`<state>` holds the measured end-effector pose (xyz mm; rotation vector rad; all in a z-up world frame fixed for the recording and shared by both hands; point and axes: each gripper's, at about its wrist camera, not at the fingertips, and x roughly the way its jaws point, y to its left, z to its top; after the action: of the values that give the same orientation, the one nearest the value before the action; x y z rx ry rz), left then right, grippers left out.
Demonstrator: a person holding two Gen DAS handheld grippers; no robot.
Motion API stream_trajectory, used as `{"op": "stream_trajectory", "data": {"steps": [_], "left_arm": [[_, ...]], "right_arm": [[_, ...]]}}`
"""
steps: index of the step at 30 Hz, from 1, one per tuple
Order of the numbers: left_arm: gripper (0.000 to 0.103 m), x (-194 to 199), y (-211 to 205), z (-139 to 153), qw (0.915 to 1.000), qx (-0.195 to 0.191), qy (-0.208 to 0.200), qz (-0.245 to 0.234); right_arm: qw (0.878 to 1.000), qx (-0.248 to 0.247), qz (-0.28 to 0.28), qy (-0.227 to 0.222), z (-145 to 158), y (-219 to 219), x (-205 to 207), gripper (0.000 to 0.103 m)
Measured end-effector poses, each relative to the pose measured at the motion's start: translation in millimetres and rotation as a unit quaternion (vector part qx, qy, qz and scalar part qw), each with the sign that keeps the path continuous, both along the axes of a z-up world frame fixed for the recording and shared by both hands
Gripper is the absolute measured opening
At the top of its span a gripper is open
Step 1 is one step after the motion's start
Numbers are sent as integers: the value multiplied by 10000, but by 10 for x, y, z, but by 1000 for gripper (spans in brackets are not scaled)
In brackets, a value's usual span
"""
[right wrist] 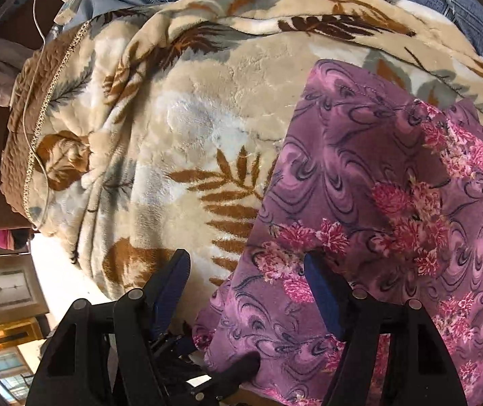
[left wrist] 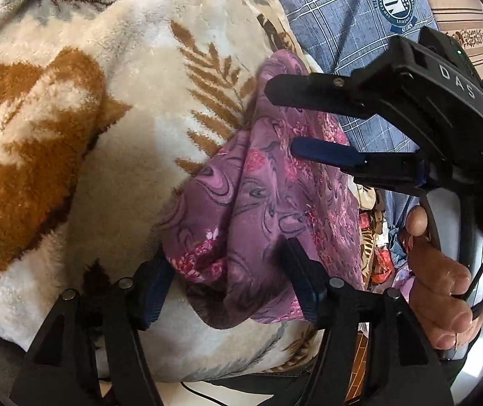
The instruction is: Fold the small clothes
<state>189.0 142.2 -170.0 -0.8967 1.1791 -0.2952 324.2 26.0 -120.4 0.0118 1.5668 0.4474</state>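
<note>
Fleecy blanket [left wrist: 106, 155] underneath, so the purple floral cloth [left wrist: 261, 209] lies soft at its edge. My left gripper [left wrist: 231, 280] is spread wide around a bunched fold, nothing pinched. Right gripper [left wrist: 280, 118], also gaping, hovers over the cloth, probably lining up corners.

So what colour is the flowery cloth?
Purple swirls with pink flowers; clearest in the right wrist view.

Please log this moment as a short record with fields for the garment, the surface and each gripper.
garment: purple floral cloth, partly folded, lying on the blanket
surface: cream leaf-print fleece blanket
left gripper: open, fingers on either side of a bunched edge of the cloth
right gripper: open, at the cloth's edge
</note>
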Motion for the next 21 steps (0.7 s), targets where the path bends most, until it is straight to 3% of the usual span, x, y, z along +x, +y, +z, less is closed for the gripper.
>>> {"op": "stream_trajectory", "data": {"steps": [9,13,15,18,21], "left_arm": [[63,-49,92,-128,9966,-761,227,240],[62,30,23,-104,9972,-696,185,203],[18,41,-18,-76,9982,-564,124,146],[17,24,-92,76,9996,-214,-164,103],[15,-76,-283,489,9921,491,-1141,-148]], "right_arm": [[9999,-112,-91,0,23,-9,-35,72],[9999,-88,-82,31,26,-81,-54,72],[9999,-47,-83,66,6,-86,-53,72],[9999,-34,-126,103,-24,-87,-30,72],[9999,4,-79,137,-9,-65,-23,72]]}}
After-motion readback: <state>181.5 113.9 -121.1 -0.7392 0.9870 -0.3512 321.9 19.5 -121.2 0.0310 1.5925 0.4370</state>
